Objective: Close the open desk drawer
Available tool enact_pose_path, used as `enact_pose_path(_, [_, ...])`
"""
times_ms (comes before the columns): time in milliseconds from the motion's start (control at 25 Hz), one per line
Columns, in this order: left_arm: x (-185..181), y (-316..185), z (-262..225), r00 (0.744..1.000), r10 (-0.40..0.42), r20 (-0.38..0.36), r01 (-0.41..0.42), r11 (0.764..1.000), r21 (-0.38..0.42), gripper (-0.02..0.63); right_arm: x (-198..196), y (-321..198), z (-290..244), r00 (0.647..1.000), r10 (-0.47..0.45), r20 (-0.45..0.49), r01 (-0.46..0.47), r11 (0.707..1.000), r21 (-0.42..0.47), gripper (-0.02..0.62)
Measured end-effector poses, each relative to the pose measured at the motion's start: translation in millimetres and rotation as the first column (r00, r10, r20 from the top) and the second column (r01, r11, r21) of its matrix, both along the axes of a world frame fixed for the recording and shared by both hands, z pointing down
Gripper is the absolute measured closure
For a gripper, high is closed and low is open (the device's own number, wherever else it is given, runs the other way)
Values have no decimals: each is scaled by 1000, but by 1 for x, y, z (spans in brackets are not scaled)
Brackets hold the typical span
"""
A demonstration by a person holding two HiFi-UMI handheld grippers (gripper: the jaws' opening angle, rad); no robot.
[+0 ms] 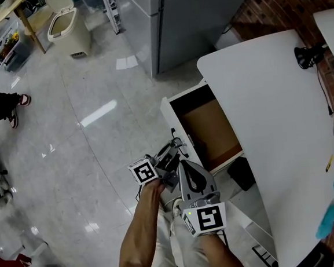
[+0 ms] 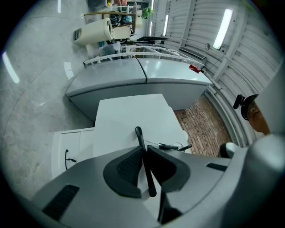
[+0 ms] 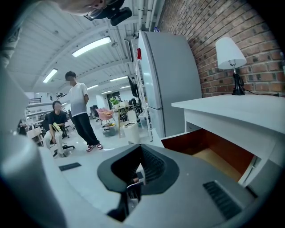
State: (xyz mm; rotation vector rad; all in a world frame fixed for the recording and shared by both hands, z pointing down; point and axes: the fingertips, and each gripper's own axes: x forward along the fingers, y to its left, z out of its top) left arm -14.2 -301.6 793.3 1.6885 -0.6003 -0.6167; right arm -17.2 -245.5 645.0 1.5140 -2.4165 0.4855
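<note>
Open desk drawer [image 1: 212,133]: brown wood inside, white front panel. It is pulled well out from under the white tabletop [image 1: 271,126], toward the glossy grey floor [image 1: 87,154]. The interior looks bare from the head view.

Both grippers are held close together at the outer side of the drawer front, near its lower end in the head view. I cannot tell whether either touches the panel.

Left gripper [image 2: 143,149]: the fingers [image 2: 129,167] are slightly apart. A slim black bar [image 2: 146,171] stands in the narrow gap with a pale slit beside it, and the pads do not appear to clamp it.

Right gripper [image 3: 140,164]: the fingers are drawn together with nothing between them. The drawer's wooden cavity lies off to its right.

A tall grey refrigerator [image 1: 168,19] stands beyond the desk, and a white-shaded lamp [image 3: 230,51] is on the tabletop.
</note>
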Motion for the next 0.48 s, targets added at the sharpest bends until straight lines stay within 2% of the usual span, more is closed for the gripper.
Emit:
enact_pose_path(120, [13,-7,-3,1000,11,-11,-11,1000,17,563,4,-2,-4,1000,4,-6,-4,1000,5,584])
enact_pose_path(360, [28,-14,-2,999,8,-54,-9,1000,-18,563,20,-7,-6,999,32,-7,-31,999,9,584])
enact_pose_path(480, [34,-17,-1,999,24,-33,-24,1000,-11,563,21,-6,-4,999,37,0,-37,999,2,584])
